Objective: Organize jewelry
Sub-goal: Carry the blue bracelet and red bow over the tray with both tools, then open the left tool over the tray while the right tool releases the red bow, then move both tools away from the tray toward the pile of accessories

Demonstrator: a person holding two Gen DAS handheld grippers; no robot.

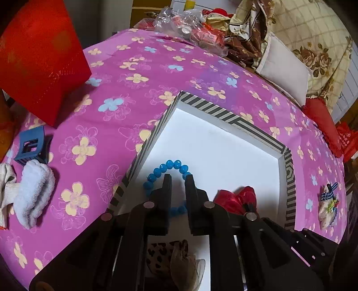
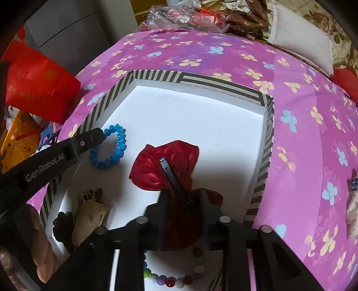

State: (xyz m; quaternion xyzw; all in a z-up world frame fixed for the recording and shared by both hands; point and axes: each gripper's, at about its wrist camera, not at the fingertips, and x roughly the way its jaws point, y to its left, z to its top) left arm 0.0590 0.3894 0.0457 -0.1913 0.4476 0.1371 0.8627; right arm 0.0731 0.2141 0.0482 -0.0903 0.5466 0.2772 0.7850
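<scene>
We read "GenRobot.AI" on the left claw (image 2: pixel 101 136), its fingers slightly parted around the blue bead bracelet (image 1: pixel 166 166) without pinching it, near the striped tray's (image 2: pixel 267 143) left wall. Our right claw (image 2: pixel 183 197) stands open astride the red bow clip (image 2: pixel 165 163) mid-tray; the tray's far half lies bare.

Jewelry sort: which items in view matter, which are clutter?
Job: blue bead bracelet, red satin bow hair clip, multicolour bead bracelet, striped-rim white tray.
Clutter: red box, white rolled sock, crumpled plastic bag.
</scene>
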